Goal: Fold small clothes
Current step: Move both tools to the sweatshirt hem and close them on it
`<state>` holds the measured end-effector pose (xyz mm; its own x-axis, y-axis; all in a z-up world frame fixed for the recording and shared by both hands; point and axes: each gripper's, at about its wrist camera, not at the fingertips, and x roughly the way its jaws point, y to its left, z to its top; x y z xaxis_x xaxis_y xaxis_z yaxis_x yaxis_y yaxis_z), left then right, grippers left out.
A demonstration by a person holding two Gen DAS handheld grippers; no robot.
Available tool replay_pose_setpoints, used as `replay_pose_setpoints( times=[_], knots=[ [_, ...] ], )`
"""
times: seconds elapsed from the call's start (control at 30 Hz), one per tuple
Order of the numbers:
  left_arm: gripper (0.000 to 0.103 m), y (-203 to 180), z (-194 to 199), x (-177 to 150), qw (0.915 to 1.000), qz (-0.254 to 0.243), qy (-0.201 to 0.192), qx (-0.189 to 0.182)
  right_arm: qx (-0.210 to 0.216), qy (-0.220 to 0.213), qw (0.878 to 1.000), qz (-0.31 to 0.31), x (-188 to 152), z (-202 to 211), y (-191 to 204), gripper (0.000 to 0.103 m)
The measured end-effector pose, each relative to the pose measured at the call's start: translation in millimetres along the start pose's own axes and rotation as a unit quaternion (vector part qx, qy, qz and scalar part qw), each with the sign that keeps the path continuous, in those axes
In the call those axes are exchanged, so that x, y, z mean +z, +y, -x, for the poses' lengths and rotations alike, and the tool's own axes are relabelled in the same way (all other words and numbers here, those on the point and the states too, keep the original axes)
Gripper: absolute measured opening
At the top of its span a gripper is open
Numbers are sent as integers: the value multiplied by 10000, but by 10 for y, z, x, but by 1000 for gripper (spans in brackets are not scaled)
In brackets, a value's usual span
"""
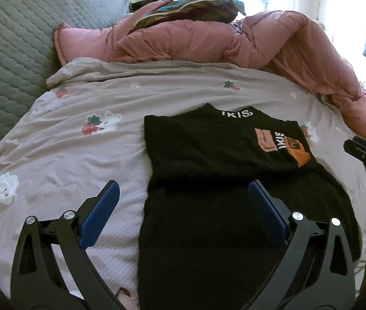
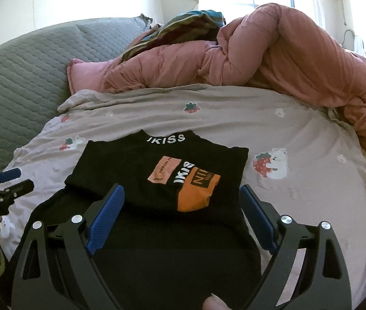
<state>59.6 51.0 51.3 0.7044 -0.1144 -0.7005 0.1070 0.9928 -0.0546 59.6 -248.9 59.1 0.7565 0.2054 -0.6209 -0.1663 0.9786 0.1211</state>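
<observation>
We see our left hand-held gripper (image 1: 183, 193) released, its 2 blue fingers (image 1: 100, 214) spread wide over the left edge of the black shirt (image 1: 208, 149). The shirt lies partly folded on the bed sheet (image 1: 79, 155). Our right hand-held gripper (image 2: 183, 196) is likewise released above the shirt's lower half.

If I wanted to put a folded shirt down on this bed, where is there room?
Bare sheet lies between the black shirt and the grey quilted cushion, and between the shirt's collar and the pink duvet. The far side, under the heaped duvet, is crowded.
</observation>
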Motion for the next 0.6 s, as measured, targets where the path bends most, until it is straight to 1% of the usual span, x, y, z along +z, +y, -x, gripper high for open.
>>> replay_pose_setpoints(
  times=[0.43, 0.6],
  knots=[
    [93, 268, 238, -171, 9996, 234, 12, 163, 102, -100, 9999, 11, -87, 201, -16, 90],
    [93, 365, 371, -226, 9992, 333, -61, 232, 148, -113, 9998, 63, -137, 294, 3, 90]
  ],
)
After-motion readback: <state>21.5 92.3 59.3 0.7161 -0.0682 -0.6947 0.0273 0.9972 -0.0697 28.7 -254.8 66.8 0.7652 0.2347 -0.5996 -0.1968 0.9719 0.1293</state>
